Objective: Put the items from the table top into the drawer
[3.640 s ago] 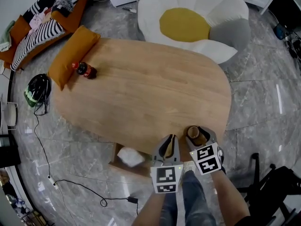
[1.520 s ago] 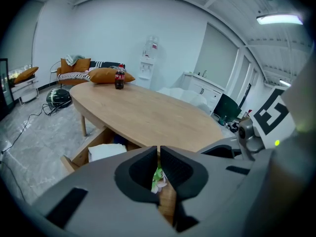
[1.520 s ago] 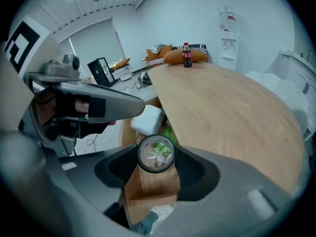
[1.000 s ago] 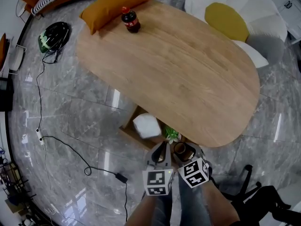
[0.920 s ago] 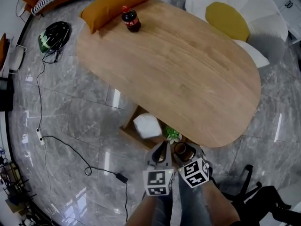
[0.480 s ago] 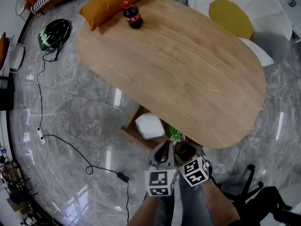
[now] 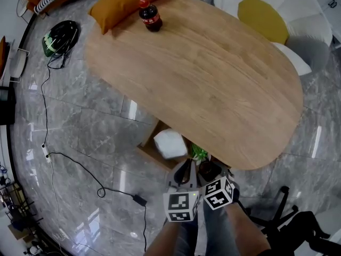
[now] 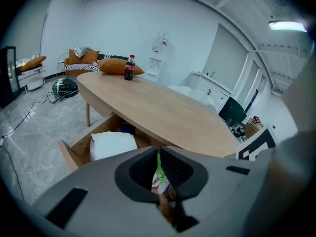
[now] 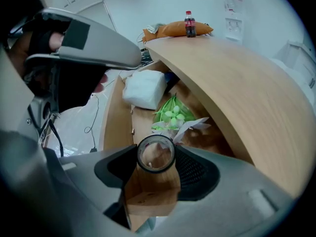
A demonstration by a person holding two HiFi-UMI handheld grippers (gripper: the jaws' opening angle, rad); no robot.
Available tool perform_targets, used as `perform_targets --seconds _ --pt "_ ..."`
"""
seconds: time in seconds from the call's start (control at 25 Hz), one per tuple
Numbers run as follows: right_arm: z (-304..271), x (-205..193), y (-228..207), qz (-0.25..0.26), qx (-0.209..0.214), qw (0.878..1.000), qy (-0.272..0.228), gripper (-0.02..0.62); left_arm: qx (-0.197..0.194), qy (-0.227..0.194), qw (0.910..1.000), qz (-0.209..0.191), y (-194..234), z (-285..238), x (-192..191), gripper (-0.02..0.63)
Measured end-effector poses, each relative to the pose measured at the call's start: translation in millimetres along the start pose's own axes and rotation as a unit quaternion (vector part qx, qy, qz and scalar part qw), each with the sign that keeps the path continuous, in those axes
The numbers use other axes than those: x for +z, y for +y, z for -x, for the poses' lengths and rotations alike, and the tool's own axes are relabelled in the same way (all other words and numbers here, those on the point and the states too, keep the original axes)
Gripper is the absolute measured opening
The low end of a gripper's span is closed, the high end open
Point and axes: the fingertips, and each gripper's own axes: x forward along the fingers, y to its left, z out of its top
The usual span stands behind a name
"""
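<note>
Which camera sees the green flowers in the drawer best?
The right gripper view: the green flowers lie in plain sight in the open drawer, beside a white bundle. The head view shows only a green bit past the table edge; the left gripper view only a sliver behind the left tongs.

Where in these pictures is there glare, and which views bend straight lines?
Head view: the glossy floor shows pale glare streaks; the table is evenly lit, without hard shadows. Left gripper view: black corners, the table edge bows, the ceiling lamp is blown out. Right gripper view: the same bowing; the wooden holder is sharp.
</note>
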Motion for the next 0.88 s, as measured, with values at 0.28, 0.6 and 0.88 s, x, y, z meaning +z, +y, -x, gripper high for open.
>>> perform_targets --seconds 0.28,0.6,0.88 --pt "-4 -2 0 0.001 -0.006 1.000 0.021 0.239 0.009 0.001 1.0000 -0.001 11 0 0 0.026" --pt "-7 12 0 -0.012 -0.005 1.000 0.009 0.239 0.011 0.010 0.9998 -0.011 16 0 -4 0.026" --pt "-17 17 9 -0.015 0.007 0.999 0.029 0.239 0.021 0.011 0.9997 -0.008 28 3 -7 0.026"
